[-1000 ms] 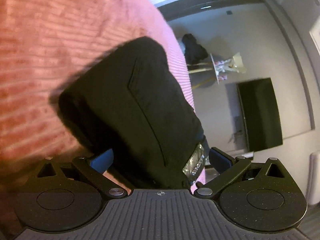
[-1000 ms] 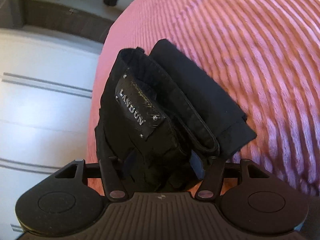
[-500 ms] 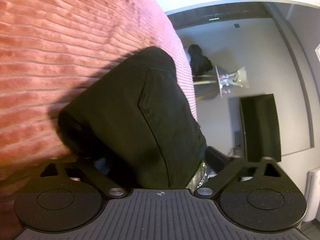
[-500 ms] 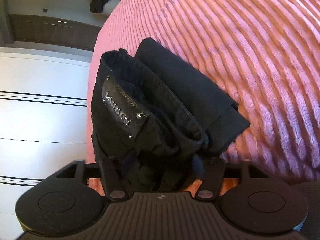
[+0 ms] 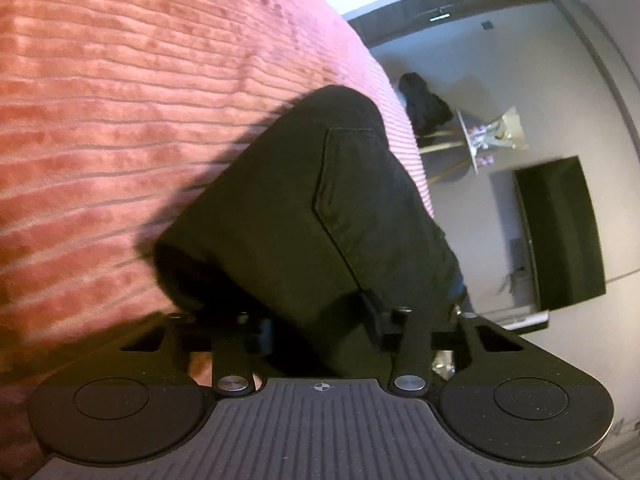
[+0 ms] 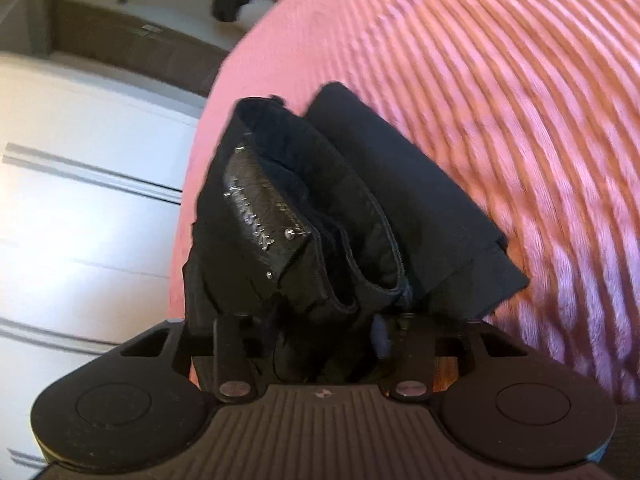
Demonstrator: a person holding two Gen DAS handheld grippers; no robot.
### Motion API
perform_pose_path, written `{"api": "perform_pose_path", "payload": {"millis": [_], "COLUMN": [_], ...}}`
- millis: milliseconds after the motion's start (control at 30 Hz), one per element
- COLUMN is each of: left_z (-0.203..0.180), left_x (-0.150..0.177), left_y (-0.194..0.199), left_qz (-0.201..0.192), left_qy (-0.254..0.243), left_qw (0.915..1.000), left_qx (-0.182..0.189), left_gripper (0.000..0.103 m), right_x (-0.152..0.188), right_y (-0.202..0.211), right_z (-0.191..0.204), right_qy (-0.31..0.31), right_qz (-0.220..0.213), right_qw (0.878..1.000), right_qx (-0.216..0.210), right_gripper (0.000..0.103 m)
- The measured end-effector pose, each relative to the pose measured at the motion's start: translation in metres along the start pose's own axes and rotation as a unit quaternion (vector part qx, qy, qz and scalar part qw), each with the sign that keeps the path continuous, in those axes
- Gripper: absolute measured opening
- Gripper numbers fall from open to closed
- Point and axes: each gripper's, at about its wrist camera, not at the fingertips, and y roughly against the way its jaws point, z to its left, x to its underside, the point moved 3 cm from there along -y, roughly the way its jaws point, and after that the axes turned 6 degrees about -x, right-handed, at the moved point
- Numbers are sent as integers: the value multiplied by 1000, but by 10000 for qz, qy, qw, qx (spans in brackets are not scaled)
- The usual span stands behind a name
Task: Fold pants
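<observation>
The folded bundle of black denim pants [image 5: 320, 216] sat on the pink ribbed bedspread [image 5: 120, 100], near the bed's edge. I judged the stacked layers could slump open, or slide over that edge, if either grip slackened. The left gripper [image 5: 320, 326] had its fingers closed on the bundle's near end. The right gripper [image 6: 316, 330] likewise pinched the bunched waistband beside the black leather brand patch [image 6: 262, 216].

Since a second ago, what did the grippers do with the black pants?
The left gripper was open around the folded pants a second ago; it has closed on them. The right gripper stayed clamped on the waistband end, by the leather label. The pants are still a folded bundle on the pink blanket, shifted only slightly in view.
</observation>
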Motion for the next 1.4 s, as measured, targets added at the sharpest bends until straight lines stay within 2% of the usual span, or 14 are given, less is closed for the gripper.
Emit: {"api": "perform_pose_path", "payload": {"millis": [367, 567, 667, 733, 800, 867, 900, 1033, 1100, 1133, 1167, 1233, 1300, 1400], "left_z": [-12, -41, -44, -41, -35, -36, -38, -41, -37, -37, -36, -40, -48, -51], "left_x": [4, 16, 26, 30, 32, 30, 28, 28, 24, 22, 19, 14, 13, 10], "left_y": [12, 29, 17, 3, -7, -2, 3, 31, 46, 50, 54, 59, 63, 69], "left_qz": [-191, -369, -42, 269, 458, 478, 486, 259, 145, 54, -34, -275, -702, -1218], "left_qy": [-512, -1626, -1925, -1962, -1993, -1908, -1910, -2178, -2092, -1985, -1909, -1909, -2172, -2392], "left_qw": [9983, 9846, 9808, 9802, 9782, 9802, 9803, 9757, 9777, 9801, 9816, 9808, 9716, 9588], "left_qx": [185, 528, 295, -38, -350, -211, -142, -25, 79, 34, -22, -281, -631, -931], "left_gripper": [28, 26, 32, 32, 34, 49, 66, 76, 81, 82, 82, 85, 90, 94], "right_x": [6, 4, -5, -14, -19, -21, -21, -27, -31, -32, -34, -38, -43, -47], "right_y": [22, 57, 56, 36, 24, 20, 19, 33, 41, 44, 44, 51, 53, 40], "right_z": [43, 68, 43, 13, -8, -2, 2, 11, 14, 16, 18, 28, 45, 68], "right_qy": [1281, 2023, 1904, 1511, 911, 1115, 1197, 1306, 1297, 1331, 1370, 1812, 2310, 2793], "right_qz": [-329, -787, -790, -408, -68, 94, 164, 334, 377, 389, 364, 26, -333, -450], "right_qw": [9912, 9761, 9766, 9818, 9882, 9846, 9833, 9839, 9836, 9829, 9817, 9706, 9543, 9475], "right_qx": [105, 132, 605, 1072, 1233, 1341, 1359, 1177, 1197, 1211, 1269, 1583, 1866, 1491], "right_gripper": [29, 28, 28, 29, 30, 32, 33, 40, 41, 42, 49, 56, 56, 56]}}
